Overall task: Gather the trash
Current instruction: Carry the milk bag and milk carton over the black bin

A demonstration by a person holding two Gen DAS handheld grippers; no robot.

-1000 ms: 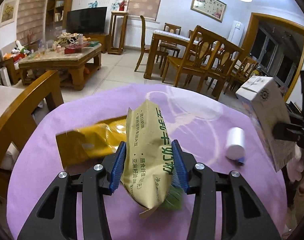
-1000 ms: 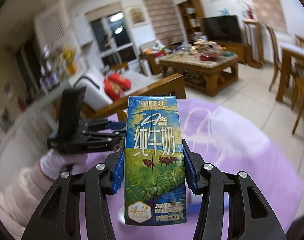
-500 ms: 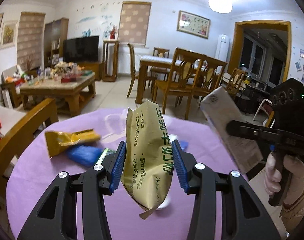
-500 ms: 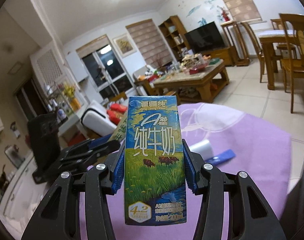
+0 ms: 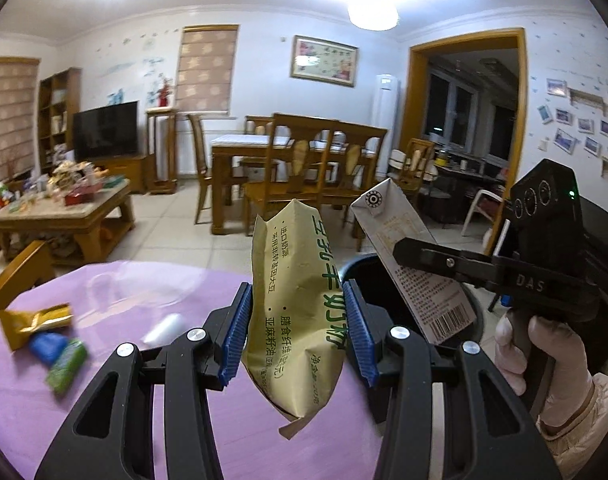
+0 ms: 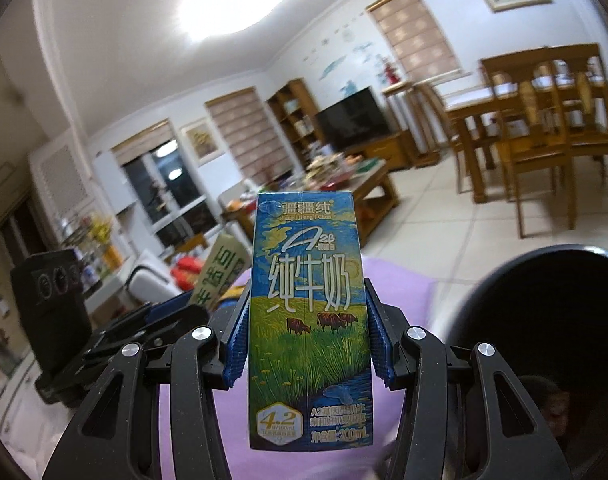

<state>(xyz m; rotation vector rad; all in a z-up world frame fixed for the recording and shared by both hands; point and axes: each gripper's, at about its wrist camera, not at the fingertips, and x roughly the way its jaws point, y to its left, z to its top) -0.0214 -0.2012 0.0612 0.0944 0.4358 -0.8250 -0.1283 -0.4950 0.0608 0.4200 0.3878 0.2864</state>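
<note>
Two grippers are both loaded. Left gripper (image 5: 296, 340) is clamped on a tan pouch (image 5: 298, 312), held upright above the near edge of the purple tabletop (image 5: 152, 288). Right gripper (image 6: 308, 344) is clamped on a blue milk carton (image 6: 310, 320), upright between its blue pads (image 6: 238, 344); seen from the left, the carton tilts over the black bin (image 5: 372, 280) just right of the tabletop. Far left on the tabletop lie a gold wrapper (image 5: 36, 320), a blue wrapper (image 5: 46, 348) and a green wrapper (image 5: 66, 364), close together and blurred.
</note>
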